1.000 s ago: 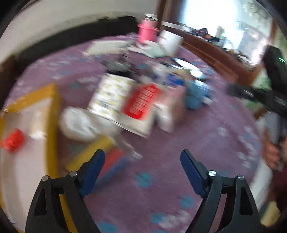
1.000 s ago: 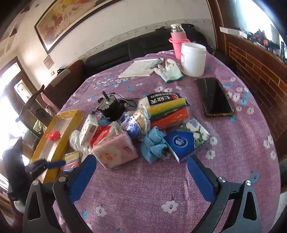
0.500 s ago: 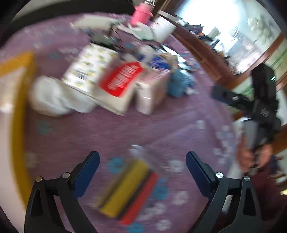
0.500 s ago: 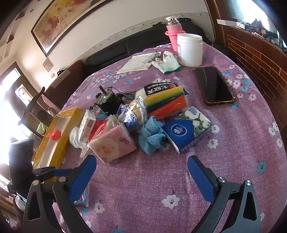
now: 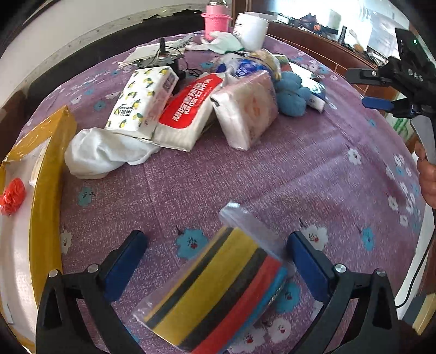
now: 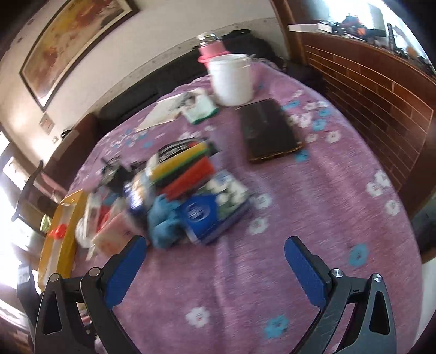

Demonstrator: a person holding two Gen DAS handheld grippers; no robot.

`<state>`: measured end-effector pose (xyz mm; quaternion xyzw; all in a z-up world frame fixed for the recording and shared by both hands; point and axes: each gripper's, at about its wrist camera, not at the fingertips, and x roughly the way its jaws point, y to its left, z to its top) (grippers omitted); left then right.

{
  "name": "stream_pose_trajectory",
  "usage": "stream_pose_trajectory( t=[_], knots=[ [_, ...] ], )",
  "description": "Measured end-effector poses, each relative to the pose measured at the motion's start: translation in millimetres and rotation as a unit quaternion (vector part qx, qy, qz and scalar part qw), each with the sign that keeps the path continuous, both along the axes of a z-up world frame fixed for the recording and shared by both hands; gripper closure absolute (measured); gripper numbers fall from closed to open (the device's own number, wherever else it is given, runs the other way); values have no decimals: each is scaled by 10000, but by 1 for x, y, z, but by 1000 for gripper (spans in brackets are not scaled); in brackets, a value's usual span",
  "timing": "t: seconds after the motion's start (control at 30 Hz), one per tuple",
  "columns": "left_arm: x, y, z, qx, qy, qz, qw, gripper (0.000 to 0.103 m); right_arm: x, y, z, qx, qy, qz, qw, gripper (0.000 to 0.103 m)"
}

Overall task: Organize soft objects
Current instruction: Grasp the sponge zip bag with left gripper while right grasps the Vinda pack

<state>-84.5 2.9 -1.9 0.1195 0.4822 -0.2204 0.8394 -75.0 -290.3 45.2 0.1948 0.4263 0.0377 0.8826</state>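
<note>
Purple flowered cloth [image 5: 245, 174] is covering the round table, with a dark sofa and a framed picture [image 6: 68, 40] behind it. Near the table's middle a heap of soft goods is lying: a lemon-print tissue pack [image 5: 141, 100], a red-labelled tissue pack [image 5: 188, 114] and a pink tissue pack [image 5: 245, 109] are leaning against one another, with a white cloth [image 5: 100, 152] just beside them and a blue towel [image 5: 293, 95] on the far side. A yellow tray [image 5: 46, 174] is sitting at the left edge, holding a small red thing [image 5: 12, 192]. Toward the far edge a white tub [image 6: 231, 79], a pink bottle [image 5: 216, 20] and a dark phone [image 6: 268, 130] are resting.

At the near edge the left gripper [image 5: 218, 261] is standing wide apart, its jaws having just been opening; a bagged pack of sponges [image 5: 218, 294] is lying between the blue pads, touching neither. The right gripper [image 6: 215, 261] is hanging open over bare cloth, its view blurred.
</note>
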Motion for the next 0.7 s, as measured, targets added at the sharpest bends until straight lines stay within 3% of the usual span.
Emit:
stream_pose_trajectory(
  t=[0.17, 0.33, 0.4, 0.5, 0.57, 0.6, 0.7],
  knots=[
    [0, -1, 0, 7, -25, 112, 9999, 0, 22, -1, -14, -5, 336, 3, 9994, 1],
    [-5, -3, -1, 23, -74, 202, 9998, 0, 54, 7, -30, 24, 674, -500, 9965, 6],
    [-11, -4, 1, -5, -144, 157, 9998, 8, 68, 9, -33, 142, 760, -586, 9953, 8],
    [-21, -6, 6, -48, -223, -2, 9997, 32, 82, 17, -34, -60, 817, -649, 9945, 10],
    [-24, -7, 9, -64, -234, -77, 9997, 48, 87, 24, -34, -503, 875, -605, 9930, 18],
    [-25, -7, 10, -77, -226, -88, 9997, 52, 87, 25, -33, -635, 885, -577, 9924, 27],
    [-24, 2, 13, -288, -170, -34, 9994, 70, 73, 20, -31, -608, 864, -504, 9931, 35]
  ],
)
